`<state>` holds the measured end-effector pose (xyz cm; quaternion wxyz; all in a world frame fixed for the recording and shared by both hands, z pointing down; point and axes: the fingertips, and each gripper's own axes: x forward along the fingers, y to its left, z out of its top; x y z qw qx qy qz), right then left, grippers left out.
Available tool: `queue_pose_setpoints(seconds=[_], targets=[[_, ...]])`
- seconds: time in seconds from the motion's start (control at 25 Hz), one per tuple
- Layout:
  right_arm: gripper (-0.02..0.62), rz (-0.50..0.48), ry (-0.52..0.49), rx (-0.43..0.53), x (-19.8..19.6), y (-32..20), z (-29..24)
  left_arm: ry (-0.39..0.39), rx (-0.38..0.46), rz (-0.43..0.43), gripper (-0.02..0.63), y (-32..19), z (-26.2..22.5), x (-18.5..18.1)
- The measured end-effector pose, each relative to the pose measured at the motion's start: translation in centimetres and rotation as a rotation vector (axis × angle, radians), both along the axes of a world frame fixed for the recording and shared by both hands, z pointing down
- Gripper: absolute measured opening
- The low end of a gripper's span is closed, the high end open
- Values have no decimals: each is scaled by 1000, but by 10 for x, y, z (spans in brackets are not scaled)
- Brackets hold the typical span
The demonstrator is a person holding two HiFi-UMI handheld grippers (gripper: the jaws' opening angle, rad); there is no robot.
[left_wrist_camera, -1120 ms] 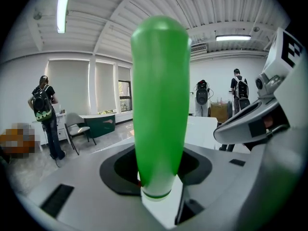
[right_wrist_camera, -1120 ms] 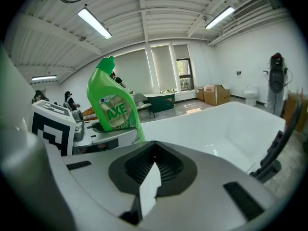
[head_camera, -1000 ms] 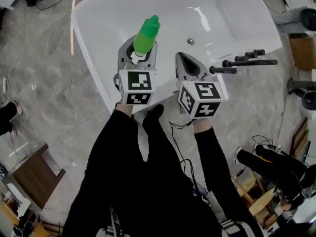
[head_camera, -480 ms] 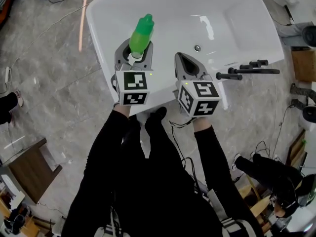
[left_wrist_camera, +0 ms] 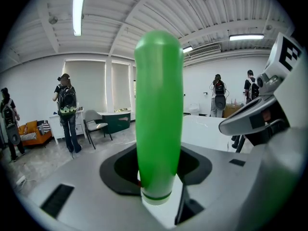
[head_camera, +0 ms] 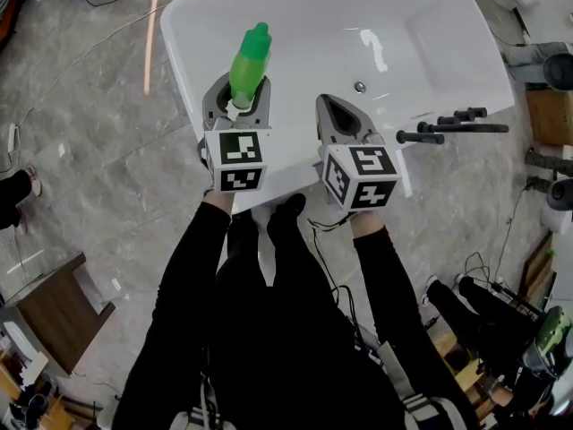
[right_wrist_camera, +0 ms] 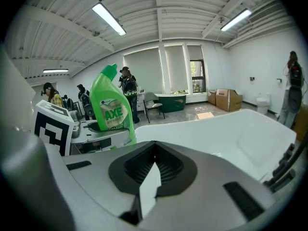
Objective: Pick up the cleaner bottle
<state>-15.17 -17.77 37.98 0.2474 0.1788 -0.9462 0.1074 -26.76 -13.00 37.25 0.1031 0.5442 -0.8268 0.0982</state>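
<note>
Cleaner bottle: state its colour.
The cleaner bottle is bright green; the right gripper view shows it best.

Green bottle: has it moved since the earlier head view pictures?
Yes. The green bottle, held in the left gripper, has shifted left: away from the drain, toward the left rim of the sink.

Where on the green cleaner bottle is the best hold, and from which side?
Take the lower body of the cleaner bottle, fingers on its two broad flat faces, coming in level from a narrow edge. The left gripper holds it that way, upright. The labelled face is wide and flat; the neck tapers and bends, so it would likely slip.
</note>
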Motion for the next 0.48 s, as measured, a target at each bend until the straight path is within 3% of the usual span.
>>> queue_pose_setpoints(seconds=[0.48], targets=[[2,-29,9,-5,-25,24,6,4,-17,-20,195,27,8,-22]])
